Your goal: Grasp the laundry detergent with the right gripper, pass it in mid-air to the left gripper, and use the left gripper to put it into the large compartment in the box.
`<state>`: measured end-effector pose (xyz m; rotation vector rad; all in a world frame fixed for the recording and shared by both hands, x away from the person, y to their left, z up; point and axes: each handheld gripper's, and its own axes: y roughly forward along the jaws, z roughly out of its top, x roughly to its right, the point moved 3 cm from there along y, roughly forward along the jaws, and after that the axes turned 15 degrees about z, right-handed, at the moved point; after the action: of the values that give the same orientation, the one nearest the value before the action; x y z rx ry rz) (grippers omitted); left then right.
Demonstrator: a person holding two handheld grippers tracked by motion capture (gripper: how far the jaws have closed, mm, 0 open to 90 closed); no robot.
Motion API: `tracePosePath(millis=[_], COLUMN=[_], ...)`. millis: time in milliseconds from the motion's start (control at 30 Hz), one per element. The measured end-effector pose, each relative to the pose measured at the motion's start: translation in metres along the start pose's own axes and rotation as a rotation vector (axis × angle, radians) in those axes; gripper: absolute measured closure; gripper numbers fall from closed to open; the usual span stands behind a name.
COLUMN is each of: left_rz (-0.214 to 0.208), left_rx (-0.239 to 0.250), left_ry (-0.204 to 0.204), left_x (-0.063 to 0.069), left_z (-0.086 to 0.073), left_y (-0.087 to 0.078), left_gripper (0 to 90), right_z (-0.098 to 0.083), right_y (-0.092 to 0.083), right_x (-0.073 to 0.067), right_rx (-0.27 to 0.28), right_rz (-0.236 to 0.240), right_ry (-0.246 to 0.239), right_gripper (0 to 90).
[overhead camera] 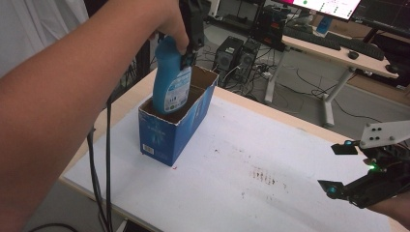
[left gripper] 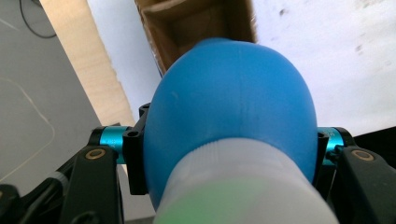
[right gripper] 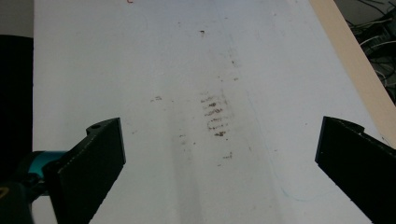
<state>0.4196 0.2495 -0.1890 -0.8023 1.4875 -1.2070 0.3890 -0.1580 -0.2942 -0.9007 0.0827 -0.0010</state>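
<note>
Bench point(overhead camera: 290, 159): white matte sheet over a pale wood top, smudged with brownish scuffs near the middle point(right gripper: 215, 114). Flat, no obstacles around the work.

Box point(overhead camera: 167, 137): blue printed carton, tall and narrow, top flaps open, raw brown cardboard inside point(left gripper: 187, 23). Thin walls, so I judge they will buckle or the box will skid if I push sideways.

Bottle point(overhead camera: 170, 79): blue plastic, smooth and glossy, rounded shoulders, printed label on the front, whitish cap end toward the left-gripper camera point(left gripper: 243, 186). It sits upright with its base already below the rim of the box, most of the body above it.

Left tongs point(overhead camera: 186, 58): clamped on the bottle near its upper part, pads pressing both flanks of the rounded shoulder point(left gripper: 135, 158). Grip looks firm, but the surface is slick and curved.

Right tongs point(overhead camera: 341, 166): spread wide, nothing between them, hovering low over the bench at the right edge, well apart from the box.

Step in hand, as I read it: lowering the bottle into the box. To do it well I'd keep the bottle vertical, centred between the long walls, and go straight down, slowly. No letting go until the base meets the carton floor. If the box starts to shift, I'd bring the right tongs over to steady its near wall.
</note>
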Motion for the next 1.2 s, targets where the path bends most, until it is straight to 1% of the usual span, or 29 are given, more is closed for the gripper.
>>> tracePosePath(millis=[33, 100, 300, 333, 433, 467, 633, 700, 833, 867, 900, 967, 1067, 1100, 1200], left_rz=[-0.002, -0.014, -0.028, -0.029, -0.014, -0.006, 0.011, 0.012, 0.006, -0.003, -0.005, -0.018, -0.032, -0.035, -0.046], left_rx=[-0.001, -0.008, 0.008, 0.016, 0.043, 0.055, 0.088, 0.09, 0.089, 0.093, 0.088, 0.094, 0.111, 0.109, 0.112], left_ry=[0.003, 0.026, 0.157, 0.181, 0.295, 0.325, 0.441, 0.468, 0.505, 0.502, 0.522, 0.529, 0.565, 0.581, 0.596], left_x=[0.001, 0.002, 0.011, 0.013, 0.018, 0.019, 0.027, 0.03, 0.033, 0.034, 0.033, 0.034, 0.035, 0.035, 0.036], left_z=[0.0, 0.001, 0.004, 0.005, 0.006, 0.006, 0.009, 0.01, 0.012, 0.012, 0.013, 0.013, 0.012, 0.012, 0.012], left_y=[0.005, 0.015, 0.043, 0.048, 0.06, 0.064, 0.081, 0.088, 0.101, 0.105, 0.108, 0.115, 0.124, 0.126, 0.133], left_gripper=[38.3, 38.3, 38.3, 38.3, 38.3, 38.3, 38.3, 38.3, 38.3, 38.3, 38.3, 38.3, 38.2, 38.2, 38.2], right_z=[0.0, 0.0, -0.002, -0.003, -0.005, -0.005, -0.007, -0.008, -0.008, -0.009, -0.009, -0.009, -0.01, -0.011, -0.011], right_y=[0.0, 0.0, 0.001, 0.001, 0.002, 0.002, 0.003, 0.003, 0.004, 0.005, 0.005, 0.005, 0.005, 0.005, 0.006], right_x=[-0.001, -0.001, -0.002, -0.003, -0.003, -0.003, -0.003, -0.003, -0.003, -0.003, -0.003, -0.003, -0.004, -0.004, -0.004], right_rx=[0.001, -0.001, 0.0, -0.003, -0.006, -0.007, -0.013, -0.015, -0.018, -0.021, -0.024, -0.027, -0.031, -0.033, -0.035], right_rz=[0.0, 0.0, -0.004, -0.003, -0.002, -0.004, -0.004, -0.004, -0.006, -0.006, -0.006, -0.006, -0.007, -0.008, -0.006], right_ry=[0.003, 0.004, 0.005, 0.006, 0.01, 0.01, 0.015, 0.02, 0.021, 0.021, 0.022, 0.023, 0.029, 0.03, 0.029], right_gripper=[0.9, 0.9, 0.9, 0.9, 0.9, 0.9, 0.9, 0.9, 0.9, 0.9, 0.9, 0.9, 0.9, 0.9, 0.9])
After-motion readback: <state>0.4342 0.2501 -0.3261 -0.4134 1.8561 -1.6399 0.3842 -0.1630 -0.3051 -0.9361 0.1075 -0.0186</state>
